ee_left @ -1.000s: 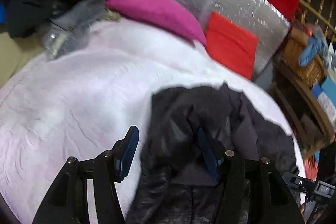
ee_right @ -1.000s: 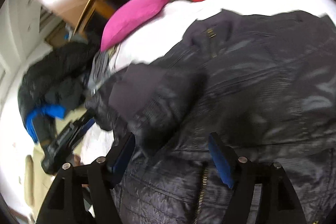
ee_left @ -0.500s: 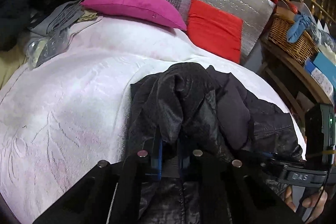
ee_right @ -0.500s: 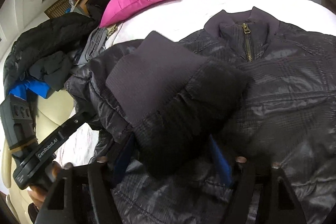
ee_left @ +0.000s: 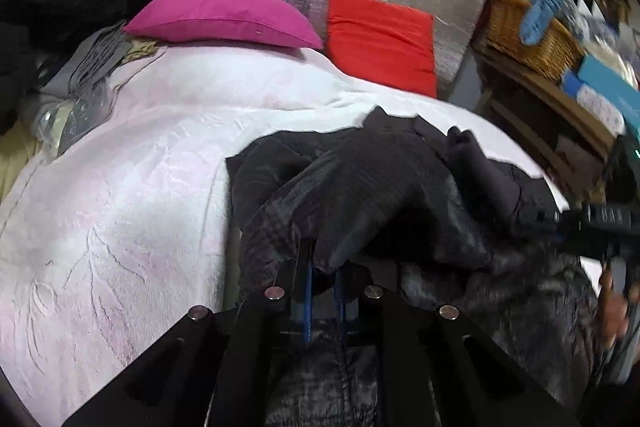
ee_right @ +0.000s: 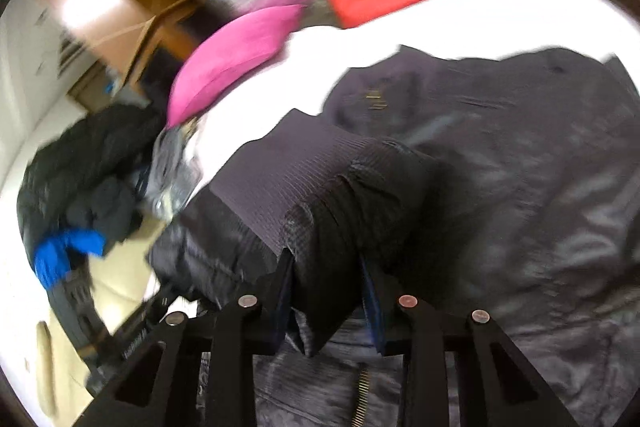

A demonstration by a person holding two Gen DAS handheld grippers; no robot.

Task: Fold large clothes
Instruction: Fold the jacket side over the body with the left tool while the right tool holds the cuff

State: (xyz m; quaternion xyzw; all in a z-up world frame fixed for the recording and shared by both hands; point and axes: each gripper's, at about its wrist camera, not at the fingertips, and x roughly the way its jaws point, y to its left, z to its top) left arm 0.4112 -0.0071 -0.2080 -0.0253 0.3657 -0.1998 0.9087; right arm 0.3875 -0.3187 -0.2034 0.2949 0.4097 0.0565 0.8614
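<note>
The left gripper (ee_left: 322,285) was wide open a second ago, with its fingers on either side of the jacket's edge. Half a second ago it had squeezed shut on the cloth, and it is still clenched on a fold of the jacket (ee_left: 360,195), with the dark cloth bunched up right in front of it. The right gripper (ee_right: 328,287) was open around the sleeve (ee_right: 320,195) before; now its fingers press on both sides of the sleeve and it is grasping it, just below the ribbed cuff. The right view is much more blurry than it was half a second ago. The jacket lies on the pale pink bed (ee_left: 120,207), ahead of both grippers and to the right of the left one. The left view shows things the right one does not: a wicker basket (ee_left: 532,39) far off to the right, and the right gripper reaching in from that side. The right view shows the jacket's flat front and gold zip (ee_right: 362,397) under the gripper, and a heap of dark clothes (ee_right: 80,167) with a blue bit far to the left. Both views show a pink pillow (ee_left: 224,15) and a red cushion (ee_left: 380,35) at the far end of the bed.
</note>
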